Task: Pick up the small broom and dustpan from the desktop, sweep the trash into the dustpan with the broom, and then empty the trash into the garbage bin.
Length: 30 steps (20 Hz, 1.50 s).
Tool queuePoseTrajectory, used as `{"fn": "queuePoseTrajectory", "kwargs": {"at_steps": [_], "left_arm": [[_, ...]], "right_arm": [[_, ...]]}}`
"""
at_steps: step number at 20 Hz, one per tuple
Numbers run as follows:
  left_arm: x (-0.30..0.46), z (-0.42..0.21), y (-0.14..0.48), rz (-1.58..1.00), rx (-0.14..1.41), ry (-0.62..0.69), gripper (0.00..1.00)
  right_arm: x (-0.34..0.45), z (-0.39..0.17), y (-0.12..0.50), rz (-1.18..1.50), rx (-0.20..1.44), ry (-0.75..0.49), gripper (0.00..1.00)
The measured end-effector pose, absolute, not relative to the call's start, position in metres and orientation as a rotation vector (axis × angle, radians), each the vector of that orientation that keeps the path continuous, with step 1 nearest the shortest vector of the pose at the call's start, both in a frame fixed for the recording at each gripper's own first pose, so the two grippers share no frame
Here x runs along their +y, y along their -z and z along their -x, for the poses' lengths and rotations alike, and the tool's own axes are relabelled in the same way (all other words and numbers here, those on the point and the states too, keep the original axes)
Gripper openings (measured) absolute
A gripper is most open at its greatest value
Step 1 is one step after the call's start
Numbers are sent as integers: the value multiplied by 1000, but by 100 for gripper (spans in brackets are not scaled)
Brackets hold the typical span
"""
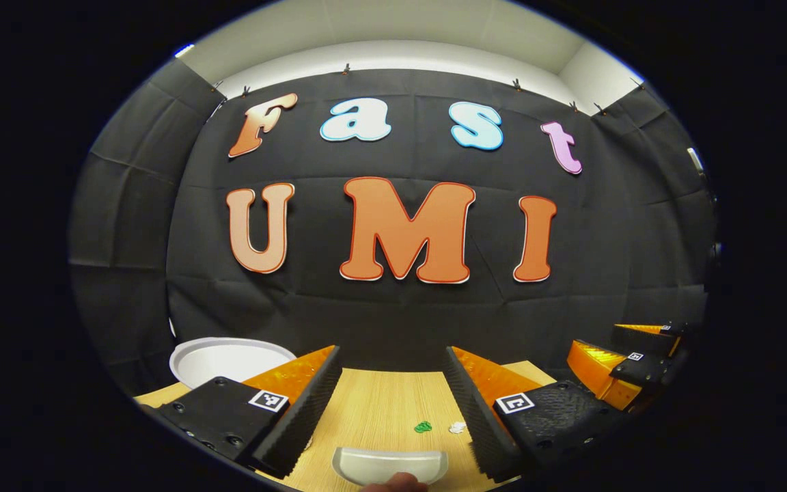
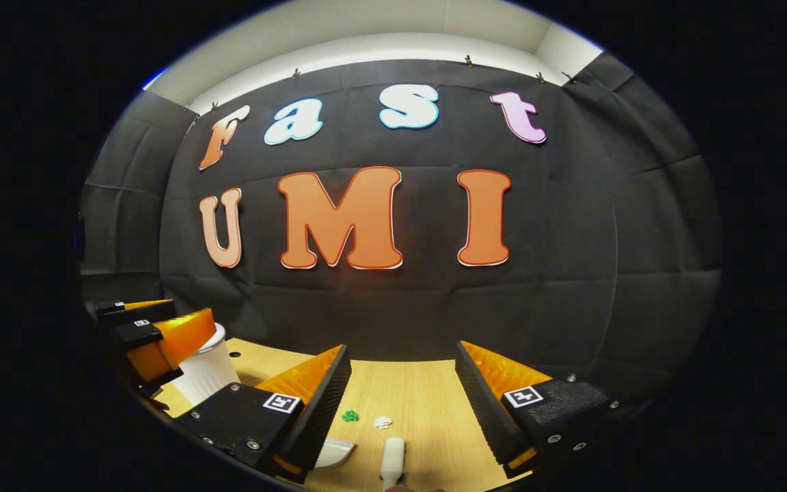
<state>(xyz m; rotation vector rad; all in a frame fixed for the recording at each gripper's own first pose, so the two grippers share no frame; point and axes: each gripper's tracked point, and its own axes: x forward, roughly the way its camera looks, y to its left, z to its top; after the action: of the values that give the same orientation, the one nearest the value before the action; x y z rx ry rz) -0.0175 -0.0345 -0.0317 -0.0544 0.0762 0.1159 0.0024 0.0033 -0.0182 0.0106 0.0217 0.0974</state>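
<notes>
The white dustpan [image 1: 390, 465] lies on the wooden desktop [image 1: 380, 403], low between the fingers of my open left gripper [image 1: 392, 362], which holds nothing. Just beyond the pan lie a green scrap [image 1: 423, 427] and a white scrap [image 1: 457, 428]. In the right gripper view a narrow white piece, apparently the small broom [image 2: 393, 461], lies at the bottom edge between the fingers of my open, empty right gripper [image 2: 403, 352]. The green scrap [image 2: 350, 415] and white scrap [image 2: 382, 422] lie ahead of it. An edge of the dustpan [image 2: 334, 451] peeks out beside the left finger.
A white round bin [image 1: 229, 359] stands at the desk's back left, also seen as the bin [image 2: 209, 372] behind the other gripper [image 2: 161, 318]. The right gripper [image 1: 612, 348] hovers at the far right of the left gripper view. The black cloth wall closes the back.
</notes>
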Motion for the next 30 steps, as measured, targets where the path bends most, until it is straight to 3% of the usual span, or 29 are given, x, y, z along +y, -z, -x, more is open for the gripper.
{"fn": "queuePoseTrajectory", "kwargs": {"at_steps": [11,13,19,25,30], "left_arm": [[-50,46,7,18,-4,-183,94],[-56,47,23,35,46,-183,92],[-69,57,136,79,430,-159,95],[-80,87,260,153,932,-23,95],[-77,109,282,208,1236,8,97]], "right_arm": [[-16,13,8,5,-20,-143,94],[-18,13,21,14,15,-149,94],[-4,18,134,67,359,-212,94],[8,40,255,57,804,-207,95],[13,41,299,117,959,-165,95]]}}
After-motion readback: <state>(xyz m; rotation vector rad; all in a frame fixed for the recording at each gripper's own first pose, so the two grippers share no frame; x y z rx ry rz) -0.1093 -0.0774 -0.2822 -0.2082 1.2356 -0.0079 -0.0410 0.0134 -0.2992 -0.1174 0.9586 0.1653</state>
